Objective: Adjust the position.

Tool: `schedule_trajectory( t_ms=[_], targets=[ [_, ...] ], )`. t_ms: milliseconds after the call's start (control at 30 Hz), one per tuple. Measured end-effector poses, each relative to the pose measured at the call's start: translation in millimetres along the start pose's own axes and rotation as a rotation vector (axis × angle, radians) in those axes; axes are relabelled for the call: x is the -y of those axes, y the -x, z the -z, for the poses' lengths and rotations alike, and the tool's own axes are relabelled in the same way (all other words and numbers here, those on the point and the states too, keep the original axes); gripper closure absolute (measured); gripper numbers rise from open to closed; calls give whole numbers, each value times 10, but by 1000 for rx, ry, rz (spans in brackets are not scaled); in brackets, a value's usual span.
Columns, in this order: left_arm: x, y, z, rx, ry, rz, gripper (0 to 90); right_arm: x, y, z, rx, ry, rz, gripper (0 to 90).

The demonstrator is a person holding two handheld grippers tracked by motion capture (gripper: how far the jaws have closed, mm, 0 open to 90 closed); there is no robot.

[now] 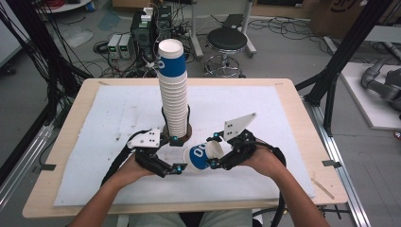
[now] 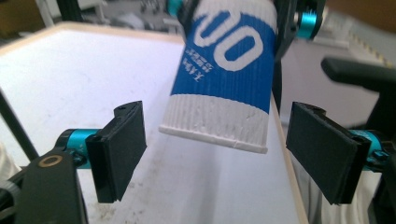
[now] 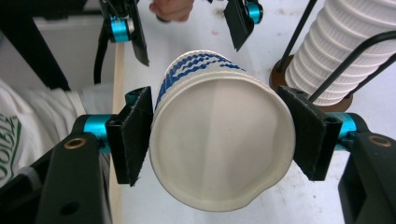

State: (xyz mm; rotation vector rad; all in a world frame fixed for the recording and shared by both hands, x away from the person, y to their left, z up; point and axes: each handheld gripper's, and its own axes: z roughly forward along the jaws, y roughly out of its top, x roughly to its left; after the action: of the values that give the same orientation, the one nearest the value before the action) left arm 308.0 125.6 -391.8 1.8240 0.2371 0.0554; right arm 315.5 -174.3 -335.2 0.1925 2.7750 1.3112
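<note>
Squeezing the paper cup [image 3: 219, 140], right gripper [image 3: 219, 135] apparently dents its rim.

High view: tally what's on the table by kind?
Loose paper cup, held in the right gripper: 1
Stack of paper cups: 1
Cup stand: 1
White mat: 1
Total: 4

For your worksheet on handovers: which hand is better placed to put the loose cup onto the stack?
Right. Its claw grips the cup at the rim, beside the stack; the left claw stands open, not touching it.
</note>
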Motion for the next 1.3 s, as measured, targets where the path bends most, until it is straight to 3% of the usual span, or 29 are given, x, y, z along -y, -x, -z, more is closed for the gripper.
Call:
schedule_trajectory(
  t_ms=[167,567,733,1067,1300],
  targets=[
    [52,7,15,5,78,10,187,147,-11,24,-1,113,-43,308],
    [97,32,-46,25,108,11,175,395,-41,-22,-36,327,-95,309],
    [92,39,-64,37,134,17,167,454,-41,-68,-64,381,-109,309],
    [120,54,-147,72,149,67,158,475,-22,-124,-114,469,-143,310],
    [115,46,-136,78,139,45,219,552,-9,-149,-130,463,-176,313]
  ],
)
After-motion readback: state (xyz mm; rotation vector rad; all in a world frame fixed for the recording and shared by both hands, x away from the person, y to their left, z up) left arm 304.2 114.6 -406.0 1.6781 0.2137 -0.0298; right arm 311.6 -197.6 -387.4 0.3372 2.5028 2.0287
